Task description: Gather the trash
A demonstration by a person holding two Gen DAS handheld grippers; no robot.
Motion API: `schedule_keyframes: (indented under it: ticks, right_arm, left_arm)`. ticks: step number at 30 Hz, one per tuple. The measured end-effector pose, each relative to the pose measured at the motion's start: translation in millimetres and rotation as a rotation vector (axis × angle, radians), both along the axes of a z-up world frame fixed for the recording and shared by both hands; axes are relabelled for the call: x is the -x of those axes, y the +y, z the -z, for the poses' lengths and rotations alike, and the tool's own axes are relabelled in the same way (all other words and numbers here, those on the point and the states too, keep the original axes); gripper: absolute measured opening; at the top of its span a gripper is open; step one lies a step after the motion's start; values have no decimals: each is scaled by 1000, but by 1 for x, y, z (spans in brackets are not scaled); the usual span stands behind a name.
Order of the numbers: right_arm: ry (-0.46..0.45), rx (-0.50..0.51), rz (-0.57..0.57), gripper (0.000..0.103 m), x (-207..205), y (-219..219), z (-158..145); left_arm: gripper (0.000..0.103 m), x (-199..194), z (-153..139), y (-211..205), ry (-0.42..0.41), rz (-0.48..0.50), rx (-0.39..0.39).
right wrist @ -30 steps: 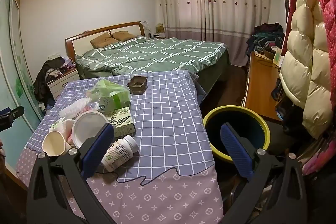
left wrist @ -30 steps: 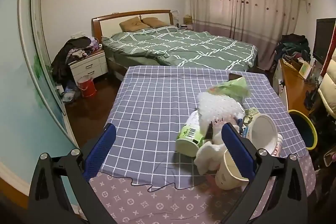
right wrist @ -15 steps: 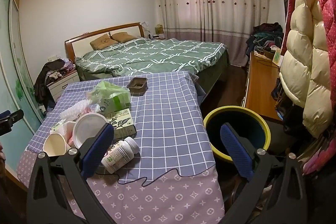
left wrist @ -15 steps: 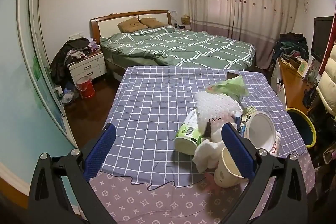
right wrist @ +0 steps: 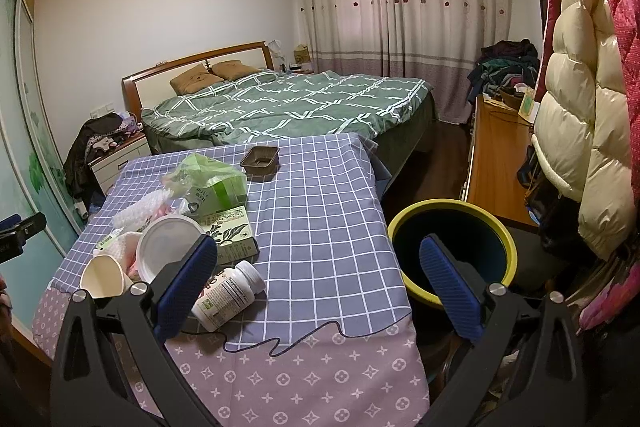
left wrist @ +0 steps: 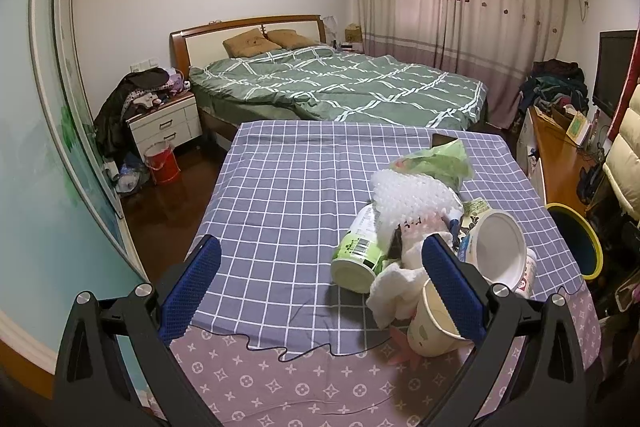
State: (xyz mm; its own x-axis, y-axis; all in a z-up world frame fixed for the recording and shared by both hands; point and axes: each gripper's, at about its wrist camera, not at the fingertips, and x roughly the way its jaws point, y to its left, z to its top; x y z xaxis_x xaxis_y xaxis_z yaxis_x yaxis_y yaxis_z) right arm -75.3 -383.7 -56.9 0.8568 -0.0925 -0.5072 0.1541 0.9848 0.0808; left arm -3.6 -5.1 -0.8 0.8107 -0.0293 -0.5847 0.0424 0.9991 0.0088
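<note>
Both tongs are hanging spread wide w/ nothing in them: left tongs point(left wrist: 320, 275) over the near desk edge, right tongs point(right wrist: 318, 271) straddling the desk corner & the bin.

Nearest the left tongs, the trash is sitting in a heap on the desk point(left wrist: 280, 195), toward its right side. A paper cup point(left wrist: 434, 327) is lying tipped at the front, mouth up-left, looking empty. Likely very light & crushable, so pinching across the rim wall seems best. A white tissue wad point(left wrist: 394, 287) is touching it, soft, grabbable anywhere. Just behind, a green-label tub point(left wrist: 358, 255) is lying on its side; stiff but round, so prob. slippery, better taken across the body. A white bowl point(left wrist: 500, 247) is tilting on edge beside it, empty as far as visible. Bubble wrap point(left wrist: 412, 195) & a green bag point(left wrist: 440, 163) are piling behind, both floppy.

In the right view a pill bottle point(right wrist: 228, 297) is lying just beside the left finger; hard, may roll. Contents can't be told. Further back, a green box point(right wrist: 232, 239), then a small dark tray point(right wrist: 260, 161), looking empty.

The yellow-rimmed bin point(right wrist: 452, 211) is standing on the floor beside the desk; inside is dark, contents not visible.
</note>
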Motion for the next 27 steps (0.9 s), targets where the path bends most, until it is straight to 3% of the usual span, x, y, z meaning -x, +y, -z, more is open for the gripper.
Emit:
schedule_keyframes:
  ticks: [27]
  right_arm:
    - [17,-5,7,97,-9,2,8]
  left_arm:
    - [99,-4,8,-2,9,2,2]
